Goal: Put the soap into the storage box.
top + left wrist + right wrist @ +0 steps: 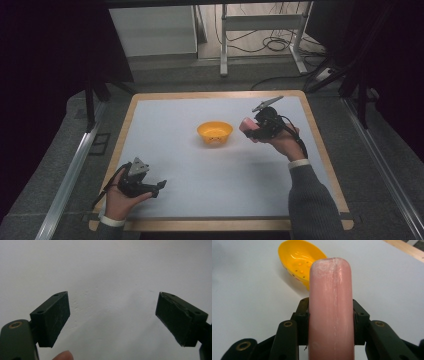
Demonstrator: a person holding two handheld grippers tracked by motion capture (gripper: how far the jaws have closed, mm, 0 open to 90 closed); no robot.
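High view, bowl: yellow bowl [215, 133] near the middle of the table [170, 125], nothing seen inside.
High view, pink thing: pink stick [247, 125] pinched in the right hand-held gripper [251, 128], held above the table just to the right of the bowl, not touching it.
High view, left side: left hand-held gripper [161, 186] low at the near left of the table, jaws spread, nothing between them.
High view, table and room: pale top with a wooden rim; grey floor around; white desk legs and black cables behind.
Left gripper view: two black pads [53, 318] wide apart over bare pale table; fingertip [63, 356] at the bottom edge.
Right gripper view, bowl: same yellow bowl [298, 260] past the stick, small dots on its inside, nothing else in it.
Right gripper view, grip: pink stick [331, 307] with a round top, squeezed on both sides by the black jaws.
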